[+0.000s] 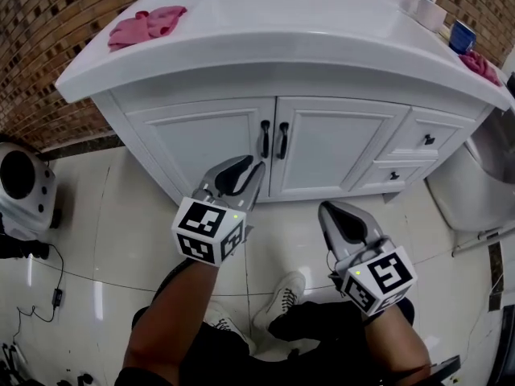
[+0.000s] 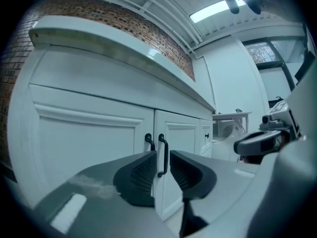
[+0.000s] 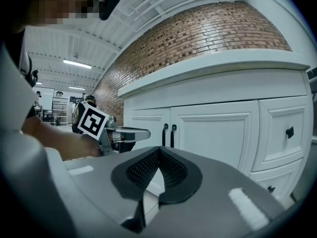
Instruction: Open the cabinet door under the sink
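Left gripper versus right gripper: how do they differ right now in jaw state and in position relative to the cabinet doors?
The left gripper's jaws stand apart; the right gripper's are closed together. The left gripper sits closer to the cabinet doors, with a black handle showing in its gap; the right gripper hangs further back. Both are empty and point toward the doors.

I count two cabinet doors [image 1: 211,143] [image 1: 338,147], two black handles [image 1: 265,138] [image 1: 282,140] at 12 o'clock, two drawers [image 1: 430,135] [image 1: 398,174] at 2 o'clock, and two pink cloths [image 1: 145,24] [image 1: 481,65] at 10 and 2 o'clock.
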{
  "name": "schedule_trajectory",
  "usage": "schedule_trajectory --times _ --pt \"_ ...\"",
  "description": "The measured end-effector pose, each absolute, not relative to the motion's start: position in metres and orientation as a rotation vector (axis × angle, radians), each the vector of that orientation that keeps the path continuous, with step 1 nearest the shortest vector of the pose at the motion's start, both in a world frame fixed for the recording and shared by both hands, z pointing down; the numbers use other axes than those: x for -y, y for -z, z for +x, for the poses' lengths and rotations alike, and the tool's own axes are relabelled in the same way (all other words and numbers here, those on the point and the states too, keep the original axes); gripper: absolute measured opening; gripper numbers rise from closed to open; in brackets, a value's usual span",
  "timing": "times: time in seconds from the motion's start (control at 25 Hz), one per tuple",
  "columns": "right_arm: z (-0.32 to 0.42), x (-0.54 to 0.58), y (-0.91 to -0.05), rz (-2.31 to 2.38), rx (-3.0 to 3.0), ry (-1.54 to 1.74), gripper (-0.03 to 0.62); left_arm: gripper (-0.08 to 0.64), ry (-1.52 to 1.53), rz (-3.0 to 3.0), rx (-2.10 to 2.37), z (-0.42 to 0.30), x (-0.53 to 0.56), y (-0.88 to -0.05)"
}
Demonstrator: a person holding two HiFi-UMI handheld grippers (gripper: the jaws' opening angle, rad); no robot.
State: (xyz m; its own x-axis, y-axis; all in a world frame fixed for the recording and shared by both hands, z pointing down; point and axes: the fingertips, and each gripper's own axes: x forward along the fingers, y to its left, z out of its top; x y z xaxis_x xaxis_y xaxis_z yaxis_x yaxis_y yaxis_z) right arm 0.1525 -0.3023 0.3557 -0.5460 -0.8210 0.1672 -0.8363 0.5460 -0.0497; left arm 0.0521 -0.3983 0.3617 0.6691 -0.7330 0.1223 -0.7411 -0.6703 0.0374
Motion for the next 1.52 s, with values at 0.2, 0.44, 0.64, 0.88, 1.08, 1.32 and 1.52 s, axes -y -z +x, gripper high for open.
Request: schedule_trajectory --times 0.2,0.44,0.64,0.88,1.08,1.32,1.52 --pt "0.159 0.311 -0.366 1.451 2.624 -0.217 0.008 0.122 -0.148 2.784 1.204 0.064 0.432 -0.371" --pt "0.165 0.315 -0.371 1.469 2.61 -0.237 0.008 0.123 -0.158 2.789 1.165 0.079 0.451 -0.378" --pt "0.168 0.314 -0.374 1.475 2.606 -0.247 0.008 0.103 -0.127 2.766 1.124 0.084 0.46 -0.384" --pt "0.171 0.311 -0.373 1.486 2.611 -0.253 0.008 0.044 -0.179 2.792 1.146 0.082 0.46 -0.384" --pt "0.165 0.304 -0.372 1.473 2.629 -0.259 0.008 0.043 -0.214 2.796 1.135 0.081 0.45 -0.385" --pt "0.16 0.294 -0.366 1.474 2.648 -0.25 0.008 0.043 -0.221 2.81 1.109 0.077 0.426 -0.385" --pt "0.157 0.28 -0.363 1.481 2.657 -0.248 0.008 0.043 -0.226 2.812 1.105 0.07 0.402 -0.386"
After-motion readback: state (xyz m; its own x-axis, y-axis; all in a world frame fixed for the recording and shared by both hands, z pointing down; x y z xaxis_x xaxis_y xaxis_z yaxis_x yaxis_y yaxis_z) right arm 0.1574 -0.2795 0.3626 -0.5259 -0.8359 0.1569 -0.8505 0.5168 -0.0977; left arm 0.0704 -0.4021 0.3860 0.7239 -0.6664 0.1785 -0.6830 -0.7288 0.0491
